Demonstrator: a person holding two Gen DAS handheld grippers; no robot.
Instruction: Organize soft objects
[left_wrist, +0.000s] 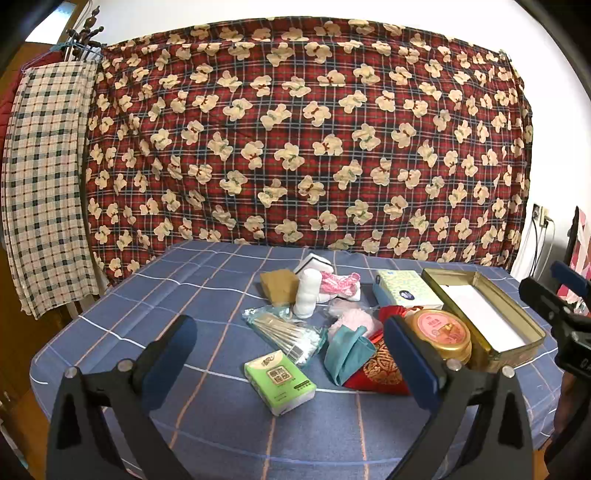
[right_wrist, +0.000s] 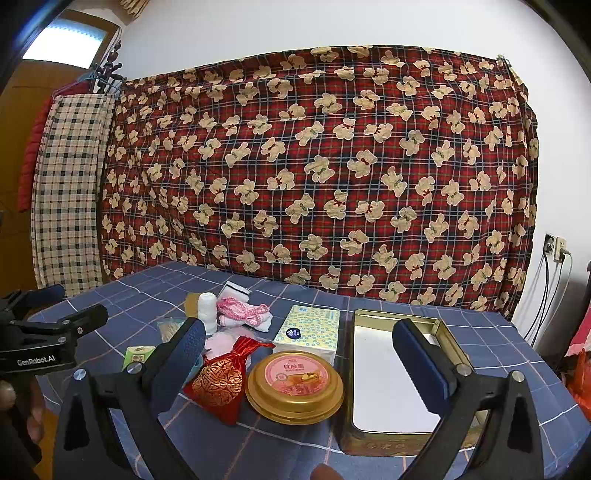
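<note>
step in hand, as judged: start of sorting, nothing picked up yet. soft items lying loose in a cluster at mid worktop (left_wrist: 110, 306), on the blue checked cloth: green tissue pack (left_wrist: 280, 383) nearest, bag of cotton swabs (left_wrist: 284, 332) just behind, teal cloth (left_wrist: 345, 352) resting against red brocade pouch (right_wrist: 221, 380), pink puff (left_wrist: 354, 317), white gauze roll (left_wrist: 306, 295) upright, pink-and-white socks (left_wrist: 341, 286), tan sponge (left_wrist: 279, 286), boxed tissues (right_wrist: 308, 332). open gold tin (right_wrist: 448, 343) at the right of the cluster, white-lined and bare inside, taken as the likely receptacle. round gold-lidded can (right_wrist: 294, 386) between pouch and tin, just beside the tin's near corner; hard, so probably not part of the sort.

next move, as judged: pick one outlying soft item, close on its bulk rather than a loose edge, lift clear of neighbours, lower into the tin. tissue pack suited to the left side, pouch to the right. swab bag slippery and thin; pinch across the stick bundle. pouch close against the can; approach from its free side.

pose: left gripper (left_wrist: 291, 354) above the near worktop edge, aimed slightly down, jaws released and spread full, empty, framing tissue pack and teal cloth without contact. right gripper (right_wrist: 301, 363) alongside, tilted slightly down, jaws released wide, empty, framing can and pouch, right pad over the tin.
</note>
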